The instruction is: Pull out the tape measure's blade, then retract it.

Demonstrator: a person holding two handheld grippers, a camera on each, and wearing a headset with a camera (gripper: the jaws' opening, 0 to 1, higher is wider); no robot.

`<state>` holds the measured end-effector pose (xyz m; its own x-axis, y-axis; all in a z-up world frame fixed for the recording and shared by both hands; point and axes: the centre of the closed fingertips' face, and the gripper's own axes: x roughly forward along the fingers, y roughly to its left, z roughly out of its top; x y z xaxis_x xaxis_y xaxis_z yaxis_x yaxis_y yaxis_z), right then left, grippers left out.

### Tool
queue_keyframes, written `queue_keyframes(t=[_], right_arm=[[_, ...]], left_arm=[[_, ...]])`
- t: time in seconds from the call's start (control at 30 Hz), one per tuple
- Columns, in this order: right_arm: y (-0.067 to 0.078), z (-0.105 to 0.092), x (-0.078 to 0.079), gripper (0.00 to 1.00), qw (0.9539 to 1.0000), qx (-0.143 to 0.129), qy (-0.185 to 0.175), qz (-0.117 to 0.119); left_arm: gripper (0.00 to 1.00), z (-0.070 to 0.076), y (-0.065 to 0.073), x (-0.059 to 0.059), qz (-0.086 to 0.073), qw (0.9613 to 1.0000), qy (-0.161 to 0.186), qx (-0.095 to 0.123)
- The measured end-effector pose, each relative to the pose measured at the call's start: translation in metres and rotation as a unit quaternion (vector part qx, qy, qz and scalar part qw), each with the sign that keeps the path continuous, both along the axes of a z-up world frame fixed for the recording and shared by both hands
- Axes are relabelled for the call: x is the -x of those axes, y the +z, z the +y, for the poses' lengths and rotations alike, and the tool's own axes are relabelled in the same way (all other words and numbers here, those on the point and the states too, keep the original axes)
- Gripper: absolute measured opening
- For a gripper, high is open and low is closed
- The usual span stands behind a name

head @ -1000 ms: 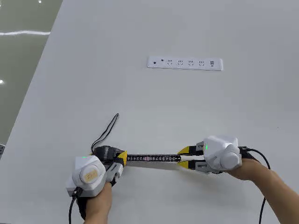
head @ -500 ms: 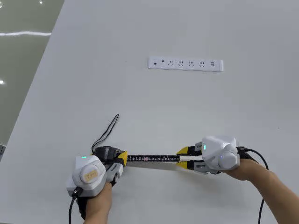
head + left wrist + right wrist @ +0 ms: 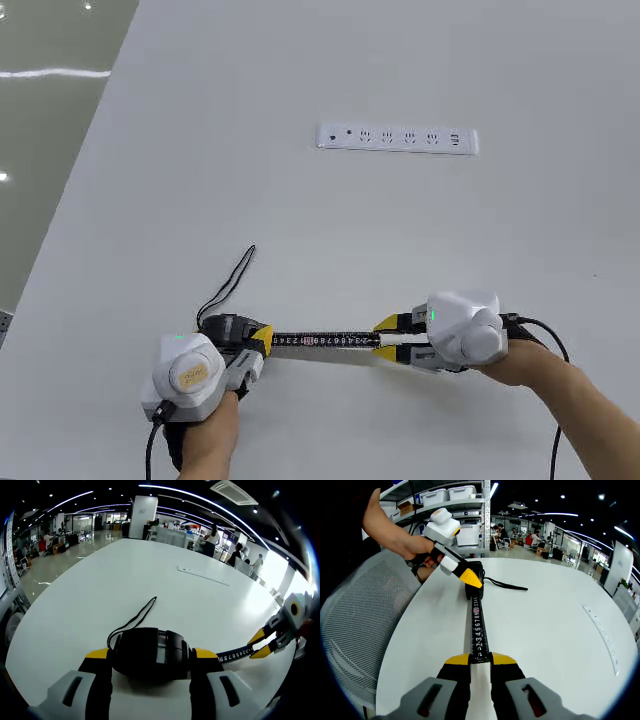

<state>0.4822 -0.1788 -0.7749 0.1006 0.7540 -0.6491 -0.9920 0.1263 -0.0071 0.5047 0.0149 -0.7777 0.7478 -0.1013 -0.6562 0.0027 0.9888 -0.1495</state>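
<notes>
The black tape measure (image 3: 228, 328) (image 3: 149, 652) (image 3: 474, 581) lies near the white table's front edge, its wrist strap (image 3: 232, 277) trailing away from me. My left gripper (image 3: 255, 345) (image 3: 150, 655) is shut on its case. The black blade (image 3: 325, 341) (image 3: 477, 627) with white numbers runs right from the case, a short length out. My right gripper (image 3: 386, 337) (image 3: 480, 658) is shut on the blade's end. In the left gripper view the blade (image 3: 235, 654) leads to the right gripper (image 3: 267, 642).
A white power strip (image 3: 397, 137) (image 3: 603, 632) lies flat farther back on the table (image 3: 350, 230). The table's left edge drops to a glossy floor (image 3: 50, 90). A grey mesh chair (image 3: 360, 630) stands beside the table in the right gripper view.
My right gripper has slid left toward the case with the blade's end, so less blade is out. The left gripper and case have stayed put.
</notes>
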Motion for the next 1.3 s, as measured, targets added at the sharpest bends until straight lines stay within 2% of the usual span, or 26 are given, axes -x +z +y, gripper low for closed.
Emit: queue_keyframes(t=[1.3], right_arm=[[-0.001,0.019,0.000,0.13,0.9999,-0.007,0.001,0.009]], left_arm=[[0.60,0.001,-0.001,0.000,0.001,0.9999,-0.004,0.010]])
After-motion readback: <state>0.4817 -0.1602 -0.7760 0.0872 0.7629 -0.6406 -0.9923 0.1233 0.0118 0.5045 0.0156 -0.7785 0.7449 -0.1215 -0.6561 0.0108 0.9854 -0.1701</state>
